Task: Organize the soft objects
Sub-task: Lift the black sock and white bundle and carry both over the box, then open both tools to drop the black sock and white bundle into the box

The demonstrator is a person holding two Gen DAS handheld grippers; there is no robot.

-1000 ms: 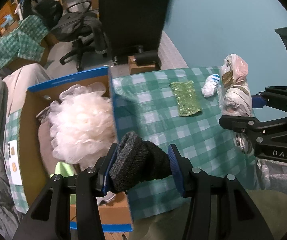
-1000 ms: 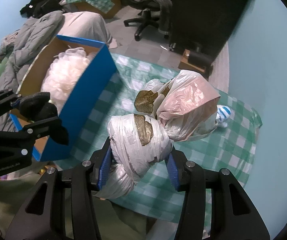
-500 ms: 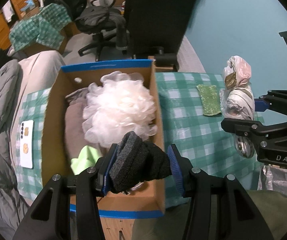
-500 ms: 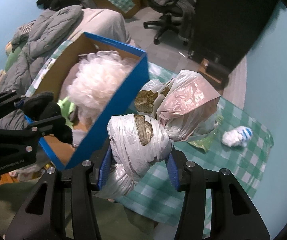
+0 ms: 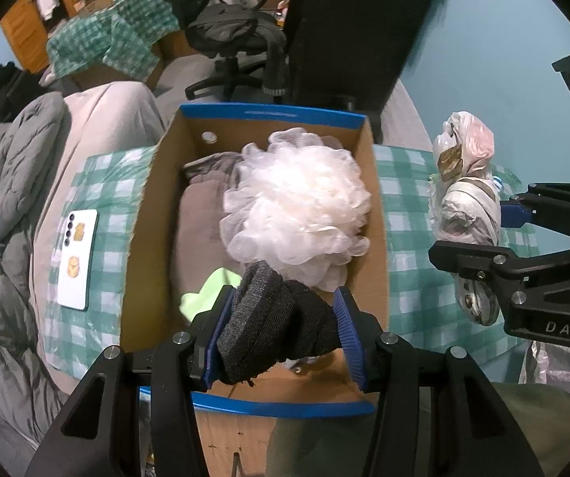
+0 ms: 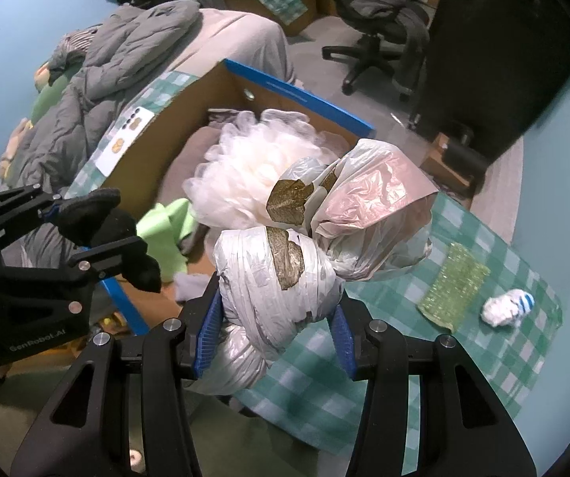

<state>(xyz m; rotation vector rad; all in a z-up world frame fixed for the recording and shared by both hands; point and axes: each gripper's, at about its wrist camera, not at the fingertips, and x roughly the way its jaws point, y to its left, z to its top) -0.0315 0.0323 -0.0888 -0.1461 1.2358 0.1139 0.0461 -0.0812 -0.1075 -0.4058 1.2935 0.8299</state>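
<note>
Presently the left tool (image 5: 281, 328) is clenched on a dark knitted sock (image 5: 273, 330), held above the near end of the cardboard box (image 5: 138, 238). Box contents: white mesh puff (image 5: 297, 214), grey cloth (image 5: 197, 230), green cloth (image 5: 201, 298). Open space lies directly below and slightly ahead of the sock, beside the green cloth; the sock's long axis runs across the box's width. The right tool (image 6: 277, 318) is clamped on a taped plastic bag bundle (image 6: 285, 278), over the box's right wall, bundle upright. Judgement: left tool is nearer the drop point; a short descent and release should suffice.
</note>
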